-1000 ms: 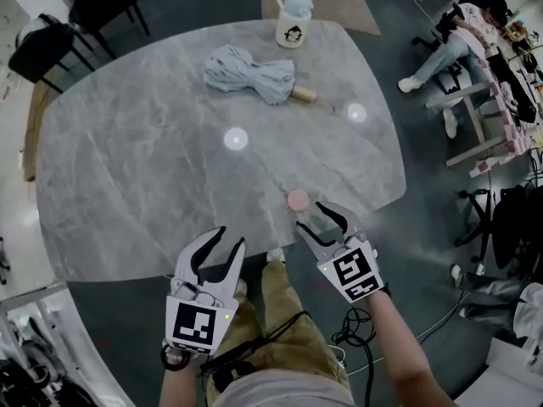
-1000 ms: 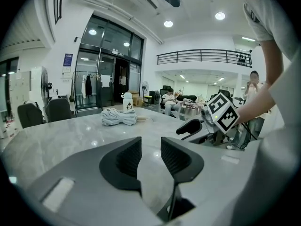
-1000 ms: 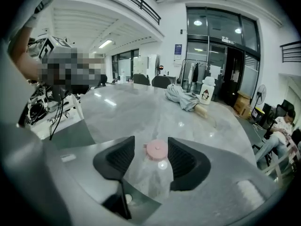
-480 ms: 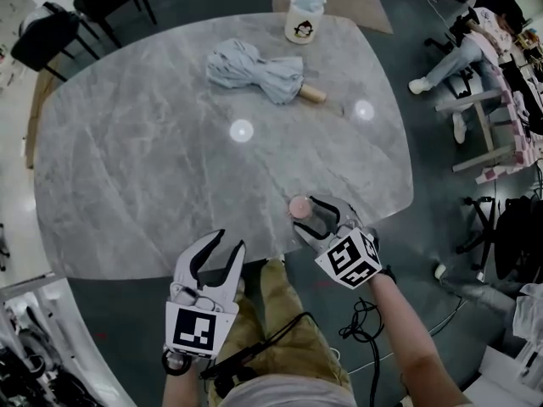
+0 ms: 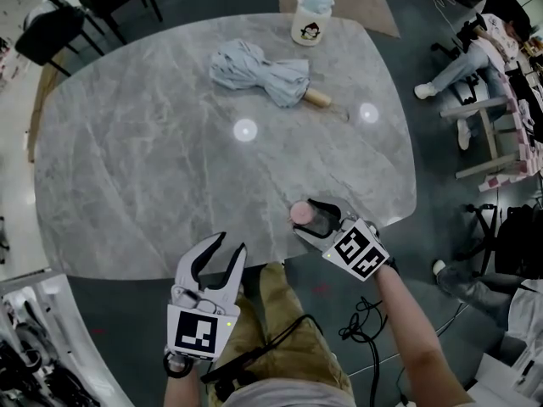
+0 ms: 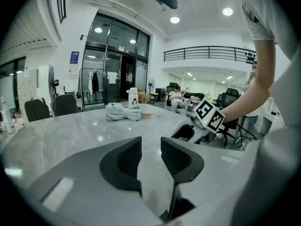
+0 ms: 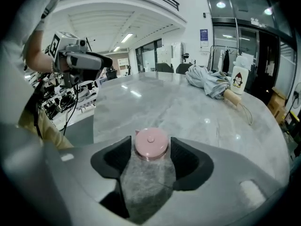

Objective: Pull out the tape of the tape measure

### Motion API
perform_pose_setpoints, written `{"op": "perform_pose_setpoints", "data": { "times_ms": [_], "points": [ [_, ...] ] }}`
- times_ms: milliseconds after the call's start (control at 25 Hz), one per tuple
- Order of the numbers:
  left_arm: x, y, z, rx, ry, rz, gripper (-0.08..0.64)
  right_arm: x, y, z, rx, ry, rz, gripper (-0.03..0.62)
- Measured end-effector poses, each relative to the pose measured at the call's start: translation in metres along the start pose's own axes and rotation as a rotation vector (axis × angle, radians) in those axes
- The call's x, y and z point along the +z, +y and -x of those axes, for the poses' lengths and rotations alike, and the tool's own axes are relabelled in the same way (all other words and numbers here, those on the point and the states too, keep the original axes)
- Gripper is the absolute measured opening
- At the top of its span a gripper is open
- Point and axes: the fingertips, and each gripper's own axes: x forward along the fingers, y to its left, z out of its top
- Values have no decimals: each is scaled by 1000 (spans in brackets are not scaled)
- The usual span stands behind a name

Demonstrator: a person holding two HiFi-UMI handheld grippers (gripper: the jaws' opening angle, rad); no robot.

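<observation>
R claw [image 5: 309, 217] is angling down at the near edge of the bench [image 5: 153, 185], jaws having just been opening to about their widest. The small round pink tape measure [image 7: 151, 144] is sitting between the tips, flat on the stone, and the pads aren't pressing on it as far as the right gripper view shows. My read: it's spreading that wide bc the case is nearly as broad as the gap, so it's lining up to straddle the case before closing. No tape is showing out of the case yet. A tiny nub at the rim may be the pull tab, but it's too small to be sure.

L claw [image 5: 227, 251] is hanging just off the bench edge over the wearer's lap, jaws apart w/ nothing in them and pointing toward the R claw. It's prob. standing by to take the tape end once the case is being held steady.

Around: a folded grey umbrella [image 5: 259, 72] is lying on the far side, w/ a lidded white cup [image 5: 310, 15] by the far edge behind it, both well apart from the tape measure. Nothing is standing btw either claw and the case. The bench looks glossy and the case is sitting near the edge, so a clumsy squeeze could be sliding it off. Chairs [image 5: 51, 32], a seated person [image 5: 475, 58] and floor cables [image 5: 361, 325] aren't getting in the way.
</observation>
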Motion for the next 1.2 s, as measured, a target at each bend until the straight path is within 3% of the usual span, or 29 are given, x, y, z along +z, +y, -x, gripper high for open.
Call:
{"op": "perform_pose_setpoints", "data": {
  "times_ms": [160,480,1200],
  "points": [
    [-1,-2,-2,-4,0,-7,127,1,-2,0,-10,-6,14,217],
    [4,-4,-4,-14,-7,-32,126,10,-2,4,-64,-40,-17,215],
    [54,-13,7,-55,-64,-187,115,117,25,74,-215,-270,-44,215]
  ]
}}
